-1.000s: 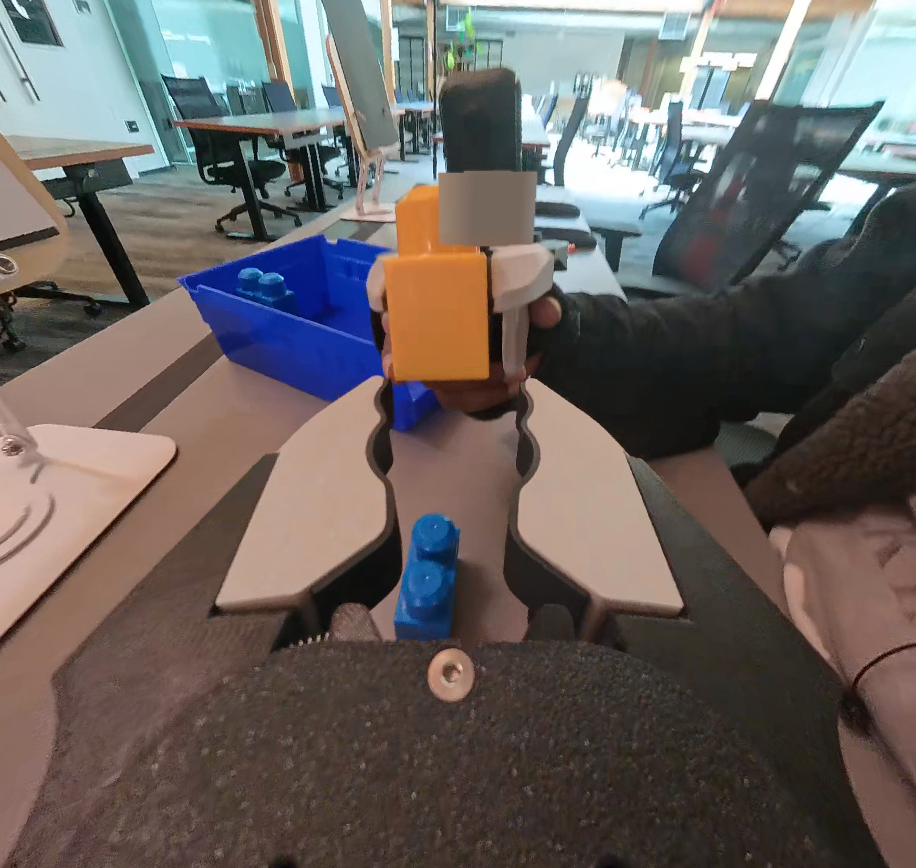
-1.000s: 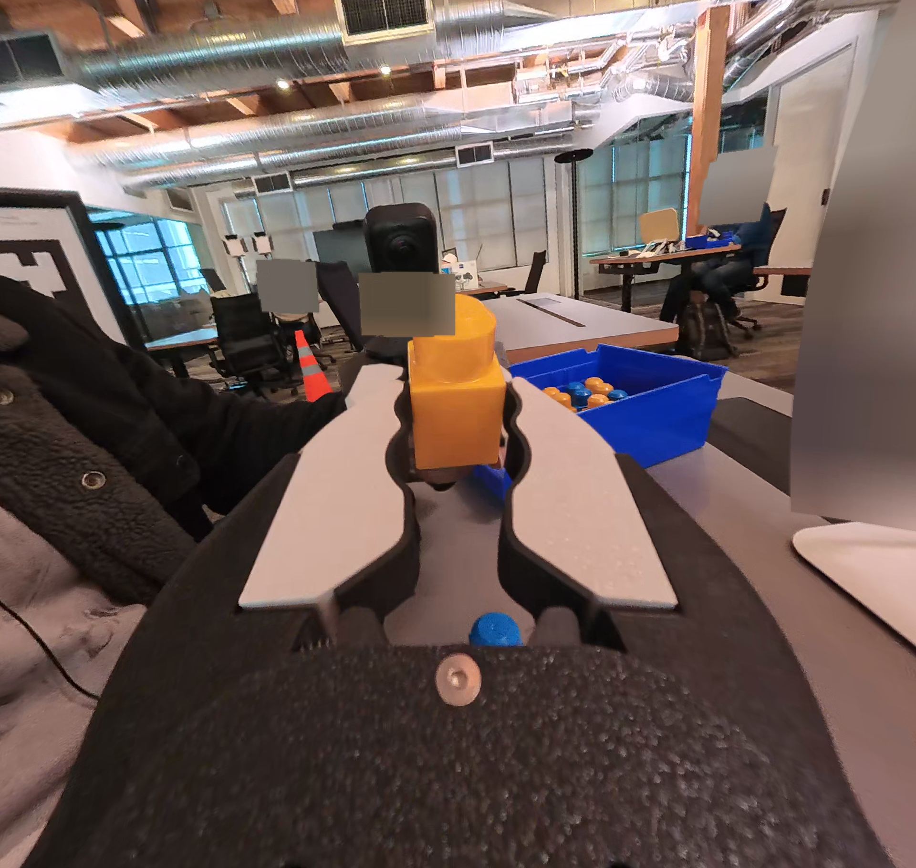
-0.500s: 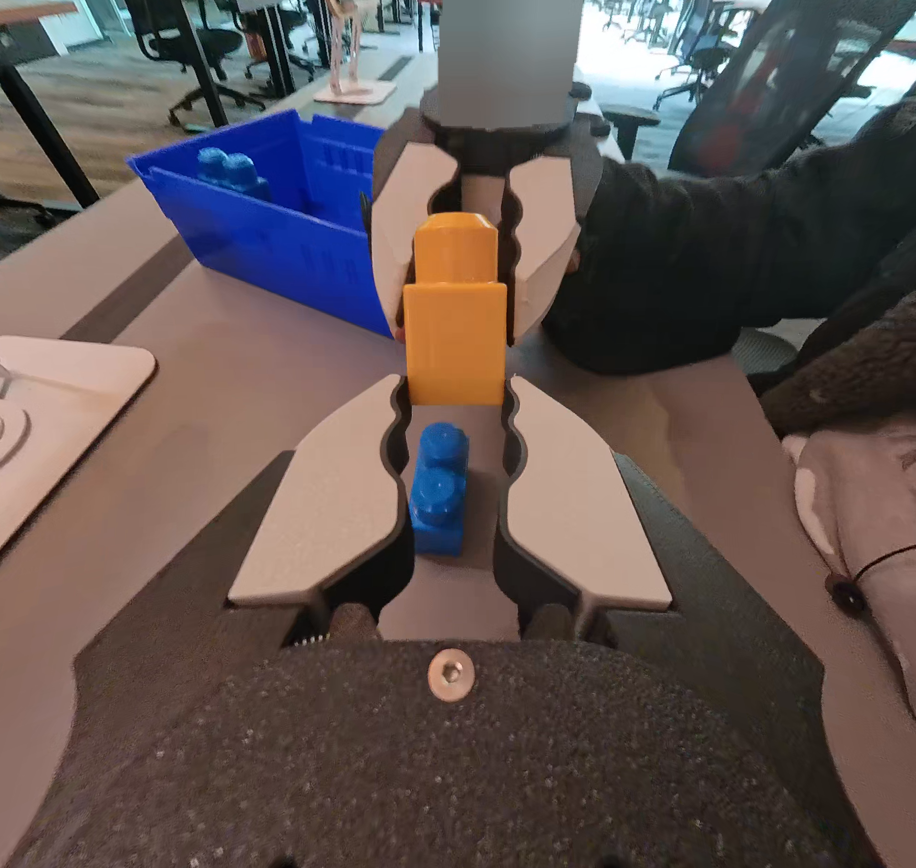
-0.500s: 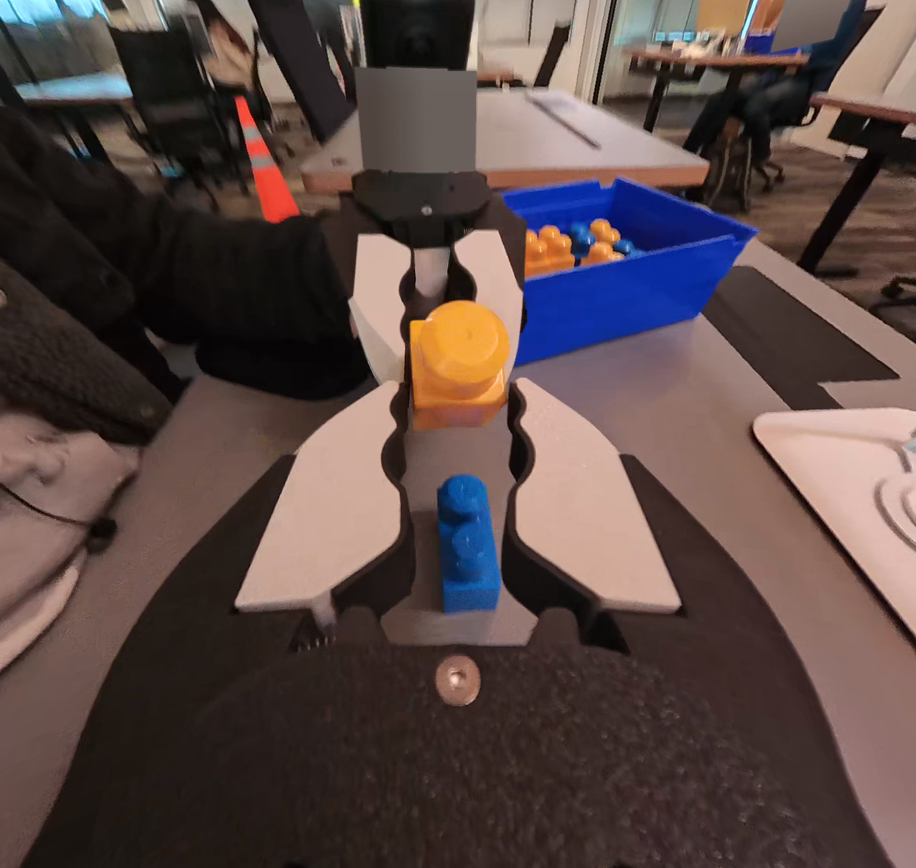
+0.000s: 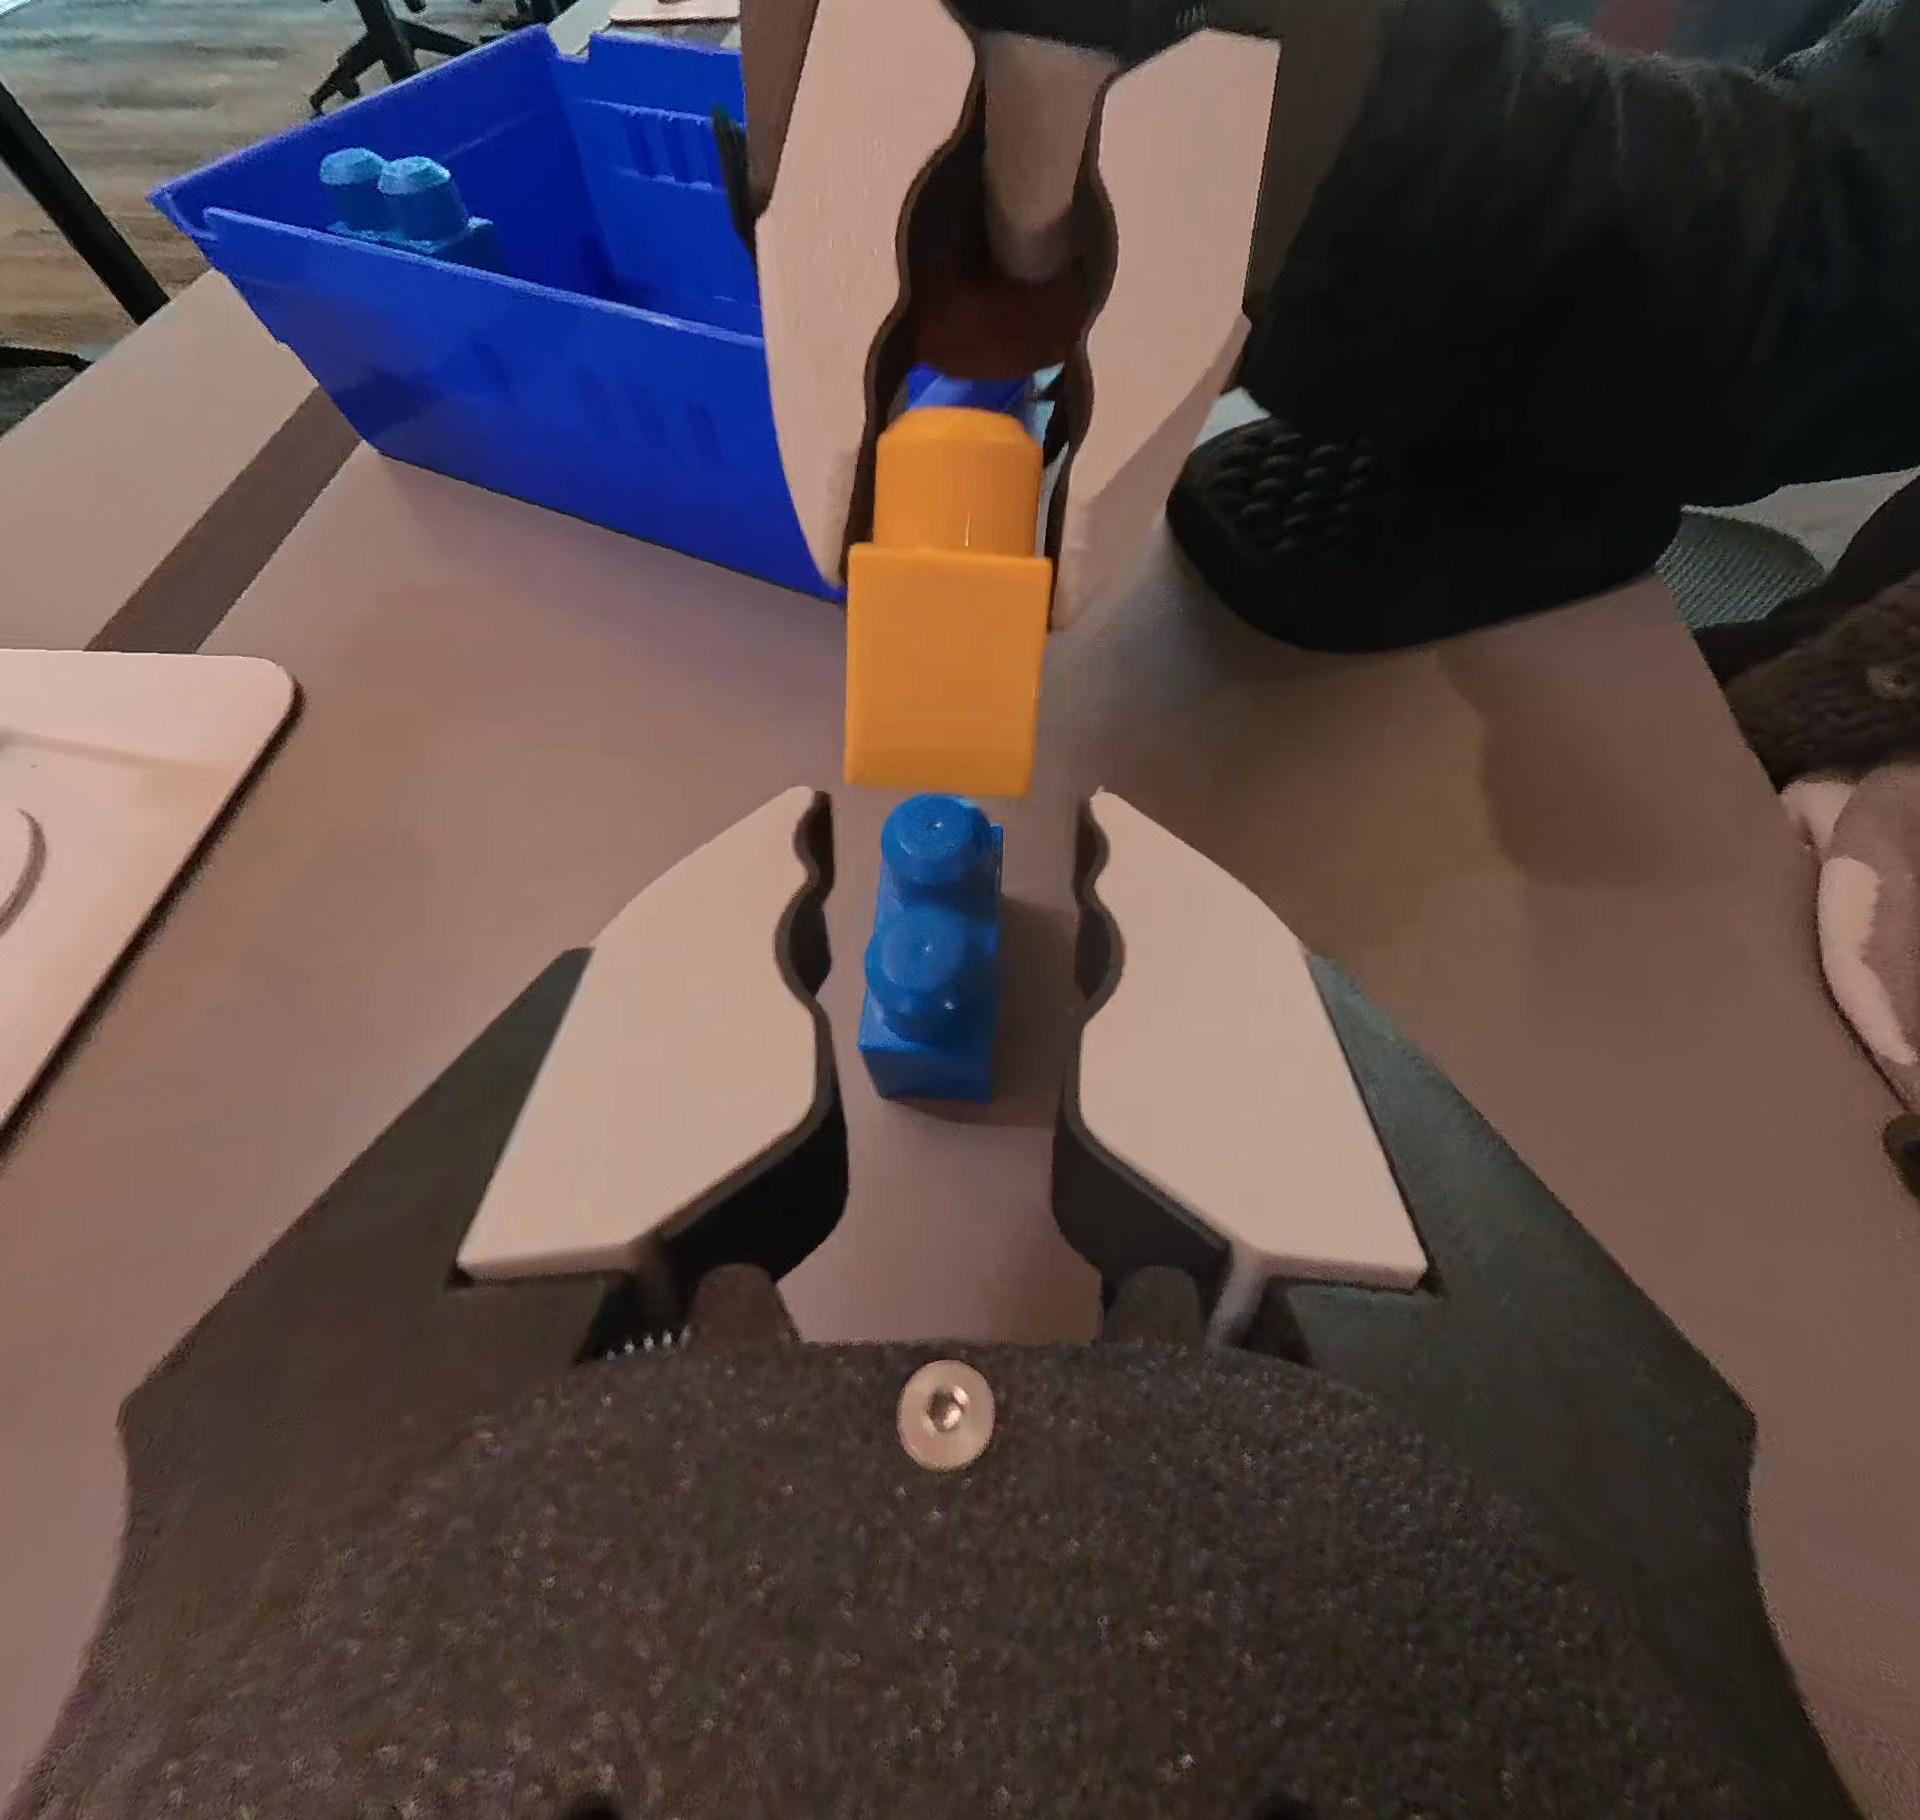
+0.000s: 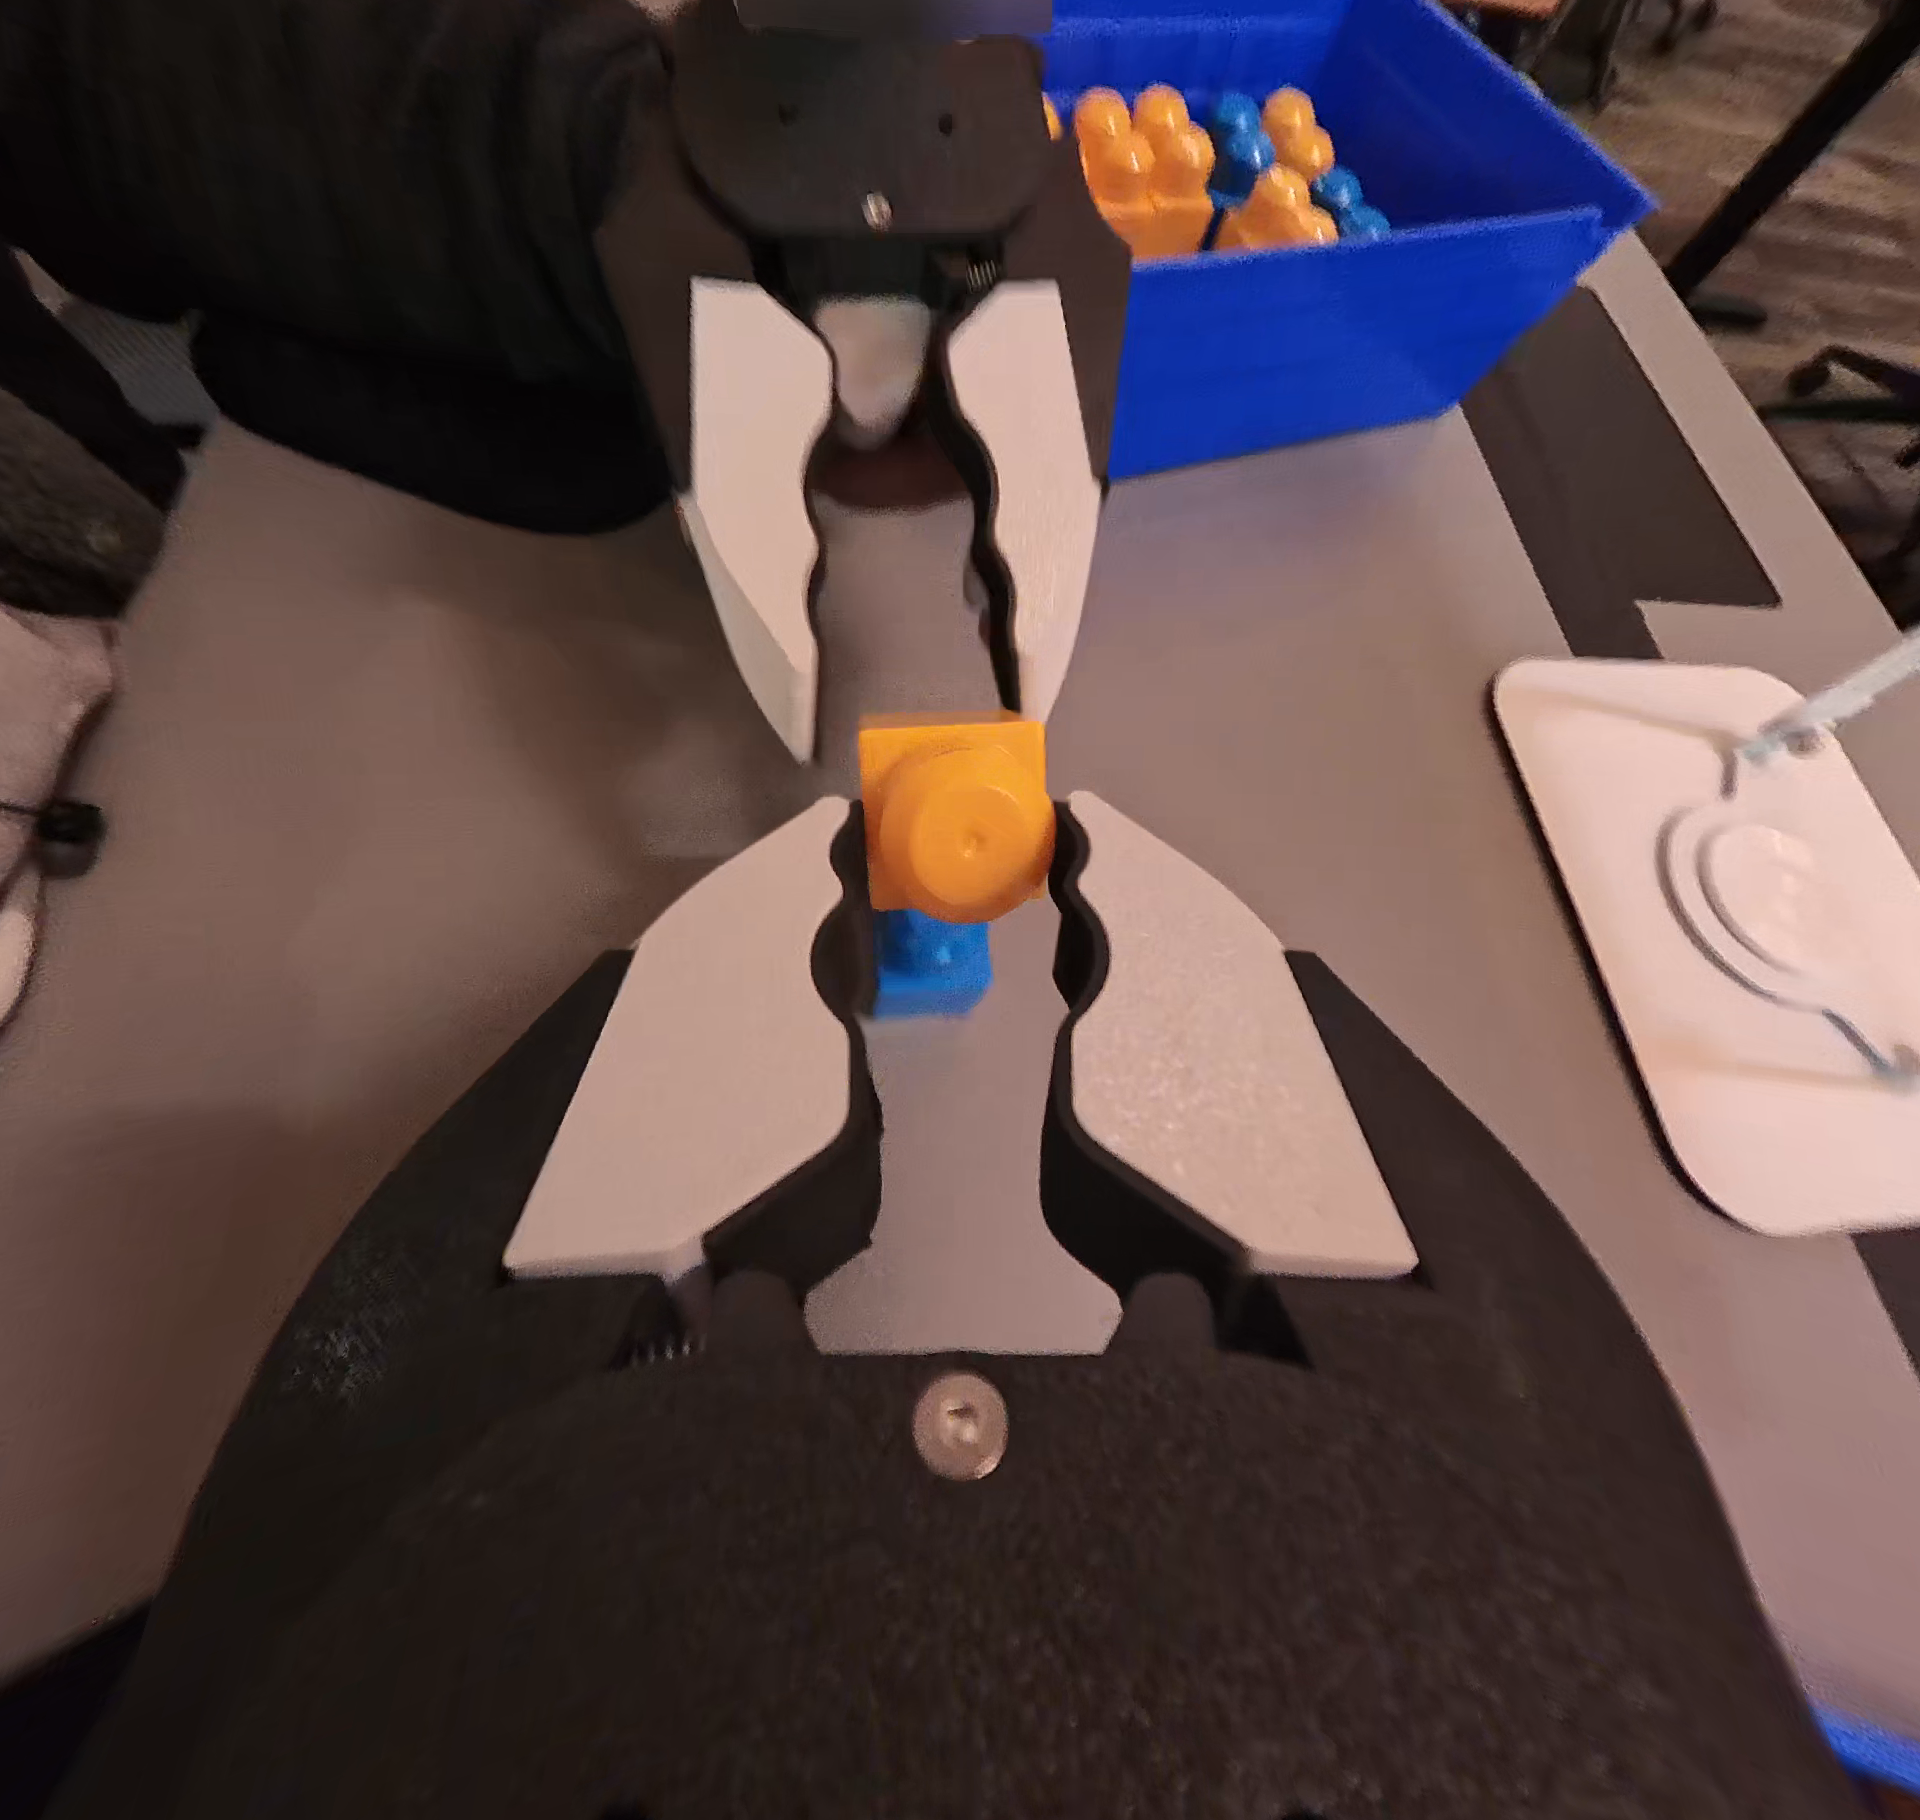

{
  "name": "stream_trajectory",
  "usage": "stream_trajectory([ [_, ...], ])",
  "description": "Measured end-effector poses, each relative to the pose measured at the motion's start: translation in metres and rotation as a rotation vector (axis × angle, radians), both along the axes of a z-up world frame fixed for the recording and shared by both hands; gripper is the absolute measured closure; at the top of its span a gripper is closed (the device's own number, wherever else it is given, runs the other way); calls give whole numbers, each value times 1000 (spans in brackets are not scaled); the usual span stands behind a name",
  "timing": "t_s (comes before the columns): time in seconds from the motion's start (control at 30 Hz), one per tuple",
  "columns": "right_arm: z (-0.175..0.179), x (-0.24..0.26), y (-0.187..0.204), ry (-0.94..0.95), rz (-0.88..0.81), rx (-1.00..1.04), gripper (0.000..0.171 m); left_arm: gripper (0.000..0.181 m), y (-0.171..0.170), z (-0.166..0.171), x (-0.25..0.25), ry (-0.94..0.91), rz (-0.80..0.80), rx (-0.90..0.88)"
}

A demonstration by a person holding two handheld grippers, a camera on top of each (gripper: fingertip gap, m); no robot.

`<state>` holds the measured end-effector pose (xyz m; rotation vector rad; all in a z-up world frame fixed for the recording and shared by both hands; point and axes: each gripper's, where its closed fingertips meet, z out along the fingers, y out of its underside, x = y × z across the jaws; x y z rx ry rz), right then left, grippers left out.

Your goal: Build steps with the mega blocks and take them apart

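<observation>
My left gripper (image 5: pixel 951 897) had its fingers wide apart around the blue block (image 5: pixel 932 960) on the table (image 5: pixel 499 731), its two bumps lined up pointing away from me, while my right gripper (image 6: pixel 954 866) squeezed the orange block (image 6: pixel 951 820) just above the far bump.

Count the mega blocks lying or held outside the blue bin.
2. The orange block is gripped in the right tool, just above the blue block, which stands on the table inside the open left tool. Others may be hidden behind the tools.
</observation>
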<state>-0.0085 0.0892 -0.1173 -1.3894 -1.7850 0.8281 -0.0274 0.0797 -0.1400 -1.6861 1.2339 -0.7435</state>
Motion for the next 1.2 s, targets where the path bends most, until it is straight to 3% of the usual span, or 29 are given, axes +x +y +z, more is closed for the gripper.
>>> stream_trajectory([
  [0.27,-60,65,28,-459,-119,48,138,131,11,-7,-17,64,52,10],
  [0.47,-89,71,26,-629,-110,95,138,133,15,-11,-22,69,78,1],
  [0.67,-91,69,29,-631,-123,104,136,133,16,-11,-23,68,81,1],
  [0.73,-86,68,32,-607,-143,105,123,133,16,-11,-24,68,82,3],
  [0.83,-62,50,26,-462,-132,106,111,133,17,-8,-26,64,87,9],
  [0.97,-44,17,12,-324,-103,115,110,134,18,-6,-29,62,96,14],
  [1.2,-82,-11,9,-445,-90,119,112,134,19,-4,-35,70,98,21],
])
